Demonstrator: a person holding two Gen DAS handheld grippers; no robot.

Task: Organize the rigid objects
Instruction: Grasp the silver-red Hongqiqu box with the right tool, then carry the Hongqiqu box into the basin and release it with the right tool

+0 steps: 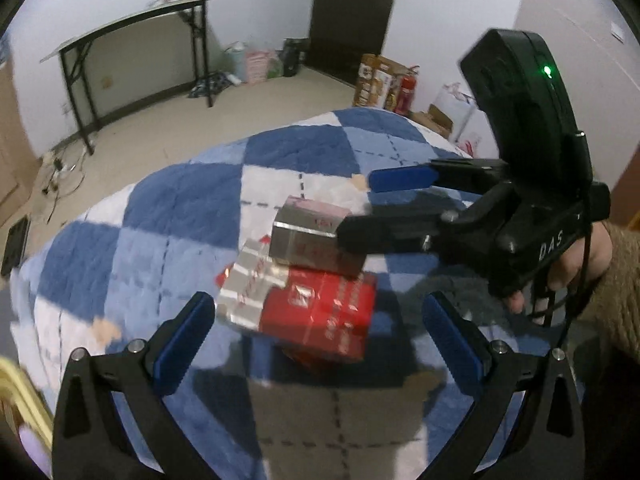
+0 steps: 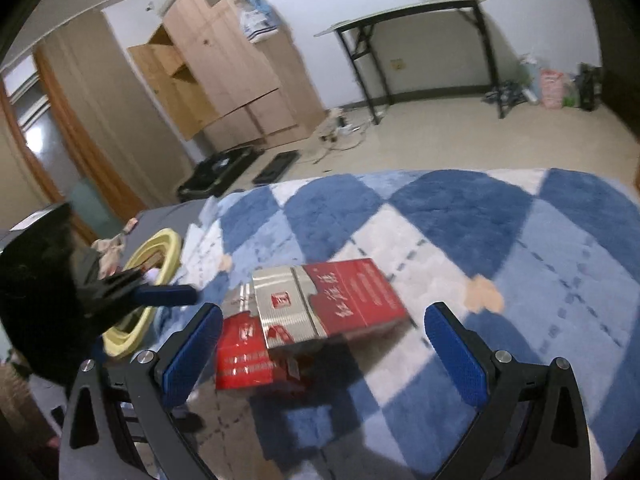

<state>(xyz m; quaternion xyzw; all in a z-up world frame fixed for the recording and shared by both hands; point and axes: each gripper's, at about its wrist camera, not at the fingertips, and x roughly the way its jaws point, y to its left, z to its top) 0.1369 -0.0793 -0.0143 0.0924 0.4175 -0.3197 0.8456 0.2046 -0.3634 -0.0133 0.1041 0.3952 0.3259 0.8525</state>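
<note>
Two red-and-silver boxes are stacked on the blue-and-white checked blanket [image 1: 192, 208]. The upper box [image 2: 328, 300] lies crosswise on the lower box [image 2: 242, 354]. In the left wrist view the upper box [image 1: 312, 240] sits on the lower box [image 1: 316, 320]. My left gripper [image 1: 320, 336] is open, its fingers either side of the lower box, not touching. My right gripper [image 2: 324, 344] is open and hovers just above the stack; in the left wrist view it [image 1: 360, 200] reaches in from the right, its lower finger over the upper box.
A yellow ring-shaped basket [image 2: 160, 248] lies at the blanket's left edge. A black folding table [image 2: 420, 12] stands by the far wall, a wooden wardrobe [image 2: 224, 64] to its left. Boxes and a fire extinguisher [image 1: 406, 92] stand near the dark door.
</note>
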